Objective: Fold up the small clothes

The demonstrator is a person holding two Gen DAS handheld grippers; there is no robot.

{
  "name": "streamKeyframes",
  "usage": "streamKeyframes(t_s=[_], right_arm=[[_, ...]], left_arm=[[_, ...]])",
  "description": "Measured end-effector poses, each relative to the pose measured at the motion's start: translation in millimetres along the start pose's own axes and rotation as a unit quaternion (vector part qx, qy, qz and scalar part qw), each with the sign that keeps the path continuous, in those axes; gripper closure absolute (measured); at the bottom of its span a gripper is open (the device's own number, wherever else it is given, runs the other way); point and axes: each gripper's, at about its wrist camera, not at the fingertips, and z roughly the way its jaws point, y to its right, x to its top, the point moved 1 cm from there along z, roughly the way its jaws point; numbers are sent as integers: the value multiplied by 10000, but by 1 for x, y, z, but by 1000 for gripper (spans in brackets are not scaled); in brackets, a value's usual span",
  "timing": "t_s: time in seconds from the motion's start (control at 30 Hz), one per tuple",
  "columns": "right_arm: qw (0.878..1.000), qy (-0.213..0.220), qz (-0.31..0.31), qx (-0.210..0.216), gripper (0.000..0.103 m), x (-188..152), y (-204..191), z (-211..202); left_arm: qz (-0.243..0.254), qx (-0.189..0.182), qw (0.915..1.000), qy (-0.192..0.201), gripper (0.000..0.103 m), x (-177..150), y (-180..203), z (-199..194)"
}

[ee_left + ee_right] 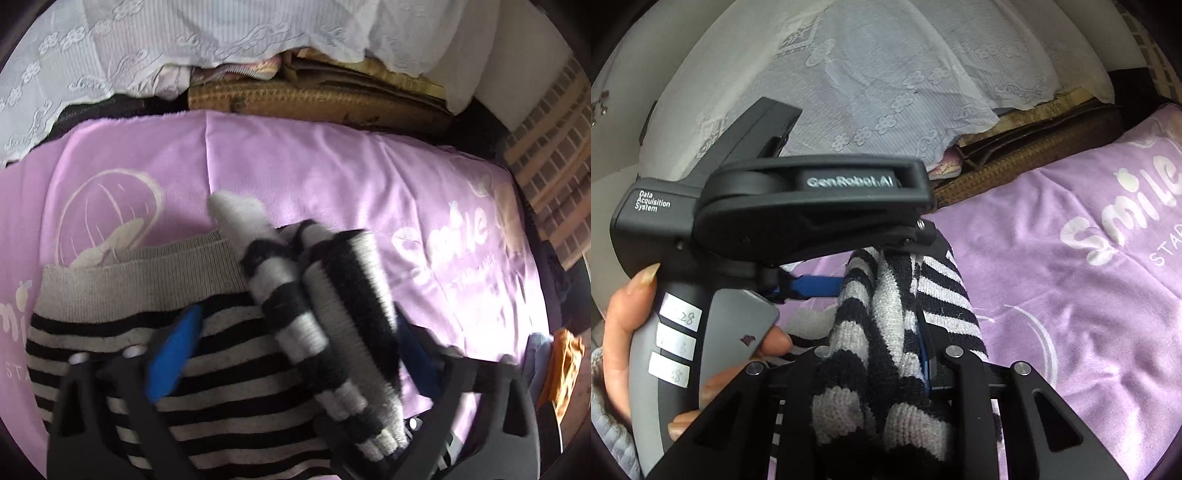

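A small black-and-white striped knit sweater (pixel 229 398) with a grey ribbed hem lies on the purple blanket (pixel 295 166). In the left wrist view my left gripper (pixel 295 354) stands wide, its blue finger (pixel 173 354) resting on the sweater body, with a bunched striped sleeve (pixel 332 314) lying between the fingers. In the right wrist view my right gripper (pixel 886 332) is shut on a bunched fold of the striped sweater (pixel 871 325) and holds it up. The left gripper's black body (pixel 812 206) and the hand holding it show just beyond, above the cloth.
White lace fabric (pixel 184 44) and a woven brown mat (pixel 314 99) lie beyond the blanket's far edge. An orange cloth (pixel 561 369) sits at the right edge. The blanket has a printed "Smile" logo (pixel 1123 210) on its right part.
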Motion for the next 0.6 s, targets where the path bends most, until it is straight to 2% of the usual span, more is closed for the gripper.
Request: streamKeyframes(t_s=[0.03, 0.1, 0.13, 0.33, 0.6], right_arm=[[10000, -31, -56, 32, 78, -1, -3, 0], [9998, -62, -176, 47, 78, -3, -12, 1], [9997, -67, -231, 46, 78, -3, -16, 0], [9987, -51, -484, 113, 78, -2, -44, -7], [9961, -148, -851, 178, 78, -5, -105, 2]], left_arm=[[45, -137, 9999, -27, 43, -1, -1, -3], [71, -271, 9996, -11, 54, -3, -2, -10], [112, -296, 9995, 21, 56, -5, -3, -14], [161, -444, 9984, 312, 58, -13, -20, -44], [95, -308, 9972, 670, 58, -23, -65, -83]])
